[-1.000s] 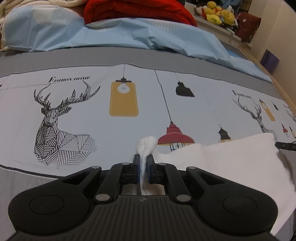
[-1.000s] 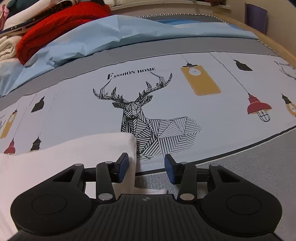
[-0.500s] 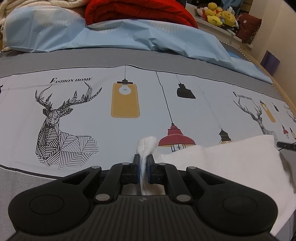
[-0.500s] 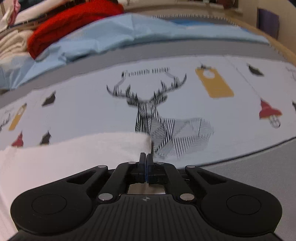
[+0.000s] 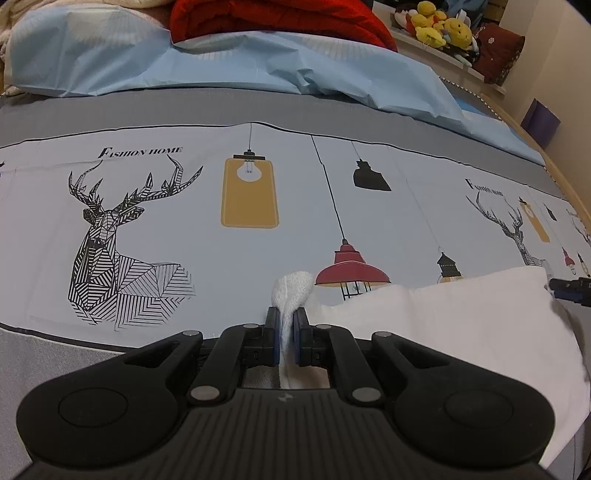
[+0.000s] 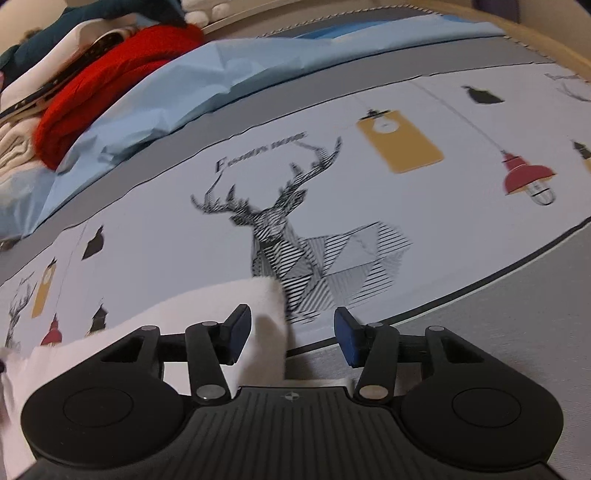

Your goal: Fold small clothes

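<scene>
The right wrist view is smeared by motion: the lettering above the printed deer cannot be read. The white cloth is cut off at nine o'clock. In the left wrist view, the cloth's near edge is hidden behind the left gripper.

A bed carries everything, spread with a pale sheet printed with line-drawn deer, hanging lamps and the words "Fashion Home" between grey bands. A white cloth lies on its near part. Farther back rest a crumpled light-blue cover and, touching it, a red blanket
</scene>
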A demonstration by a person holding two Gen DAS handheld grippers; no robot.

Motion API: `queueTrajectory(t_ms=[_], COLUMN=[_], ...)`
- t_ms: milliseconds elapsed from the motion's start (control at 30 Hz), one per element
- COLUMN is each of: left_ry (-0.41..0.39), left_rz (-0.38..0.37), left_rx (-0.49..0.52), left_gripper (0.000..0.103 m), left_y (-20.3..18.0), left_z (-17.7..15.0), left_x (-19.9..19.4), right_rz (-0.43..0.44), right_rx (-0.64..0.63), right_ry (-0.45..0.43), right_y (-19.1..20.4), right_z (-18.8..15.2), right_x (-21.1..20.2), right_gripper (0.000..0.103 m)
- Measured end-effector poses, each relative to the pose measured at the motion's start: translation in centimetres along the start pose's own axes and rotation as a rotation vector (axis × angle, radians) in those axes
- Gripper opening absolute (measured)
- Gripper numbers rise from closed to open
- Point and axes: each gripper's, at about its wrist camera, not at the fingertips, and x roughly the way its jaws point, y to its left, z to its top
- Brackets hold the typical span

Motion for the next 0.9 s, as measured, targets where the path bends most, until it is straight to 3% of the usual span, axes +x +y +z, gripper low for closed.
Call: queueTrajectory(t_ms=[67,100,133,167,333,467,533,567,700,800,900], left_ry=[-0.002,-0.004,-0.008,-0.016,-0.074,-0.003,-0.015,-0.022,-0.003,0.091,0.202], left_rz=[0.000,-0.001,-0.001,0.003,0.015,0.042,0.050,0.041,-0.062,-0.191,-0.248], left_rx=[0.004,0.006,0.009,0.011,-0.033,0.002,0.015,0.018,0.075,0.194,0.381], left_gripper=[0.007,0.007,0.007,0.006,0.006,0.010,0.013,0.013,0.013,0.018,0.018], left_y=[-0.1,-0.1,-0.1,-0.1,0.2,-0.4,-0.7,-0.9,-2.6,-4.7,-6.8], left_z=[0.0,-0.1,0.0,0.0,0.5,0.4,0.4,0.4,-0.5,-2.8,-6.5], left_x=[0.0,0.0,0.0,-0.1,-0.9,0.0,-0.5,-1.1,-3.2,-4.0,-4.3], right_rz=[0.029,0.034,0.039,0.060,0.006,-0.106,-0.134,-0.129,-0.054,0.042,0.141], right_rx=[-0.022,-0.053,-0.090,-0.114,-0.052,-0.062,-0.076,-0.073,-0.132,-0.226,-0.334], right_ry=[0.050,0.061,0.058,0.050,-0.172,-0.061,-0.054,-0.072,-0.107,-0.033,0.096], right_y=[0.6,1.1,1.6,2.1,2.2,2.1,2.2,2.1,2.9,3.4,3.9], right_z=[-0.4,-0.7,-0.7,-0.7,0.5,0.3,0.3,0.5,0.7,-0.6,-3.1], right_x=[0.9,1.1,1.0,0.8,-2.3,-0.4,-0.6,-1.2,-4.2,-6.0,-7.2], right_gripper=[0.046,0.038,0.011,0.004,0.004,0.011,0.021,0.030,0.038,0.039,0.040])
